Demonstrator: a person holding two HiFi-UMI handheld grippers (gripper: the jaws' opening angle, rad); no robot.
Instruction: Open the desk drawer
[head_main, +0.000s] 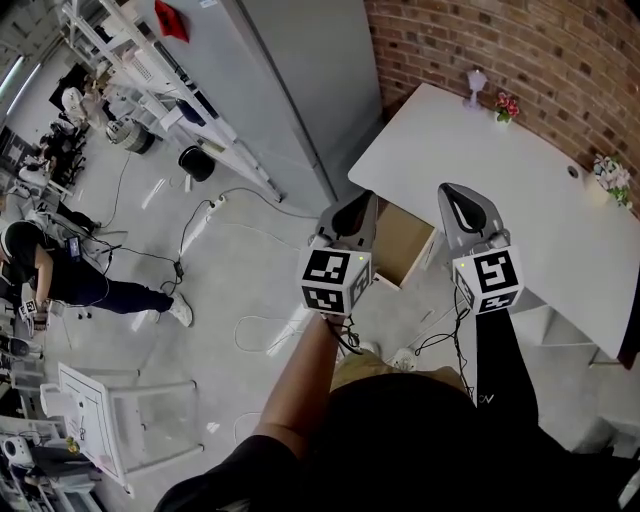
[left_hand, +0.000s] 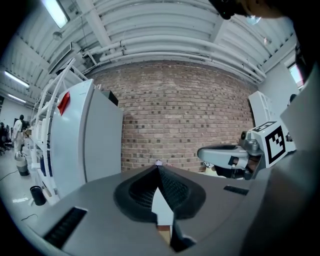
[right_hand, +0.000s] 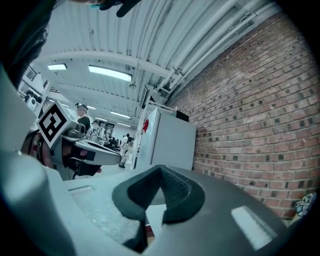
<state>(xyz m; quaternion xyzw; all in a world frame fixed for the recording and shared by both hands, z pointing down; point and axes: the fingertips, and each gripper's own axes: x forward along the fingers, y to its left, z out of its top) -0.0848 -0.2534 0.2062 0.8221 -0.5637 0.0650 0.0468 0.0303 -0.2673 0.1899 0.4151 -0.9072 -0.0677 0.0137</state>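
Left gripper (head_main: 362, 203): jaws are pressed together at the tips with nothing between them. It is held in the person's left hand, roughly level, with its nose toward the desk.
Right gripper (head_main: 452, 195): jaws likewise meet at the tips and hold nothing. It is held beside the left one, the two apart and nearly parallel.
Markings: the marker cubes (head_main: 335, 280), one on each gripper, carry bold black-and-white square patterns, not words. A few pale letters on the black sleeve (head_main: 497, 370) are too small to read.
Drawer (head_main: 405, 240): a tan, open-topped box that juts out from under the near edge of the desk. In the head view it sits between the two gripper noses, just past them, and neither gripper touches it.
Desk (head_main: 480, 160): white top, standing against the brick wall (head_main: 520, 50).
On the desk: small flower pots (head_main: 507, 105) near the wall side, well away from both grippers.
Floor (head_main: 230, 290): grey, with loose cables (head_main: 200, 225) running across it left of the grippers.
Further left: a person (head_main: 40, 270) low to the floor, well apart from the desk.
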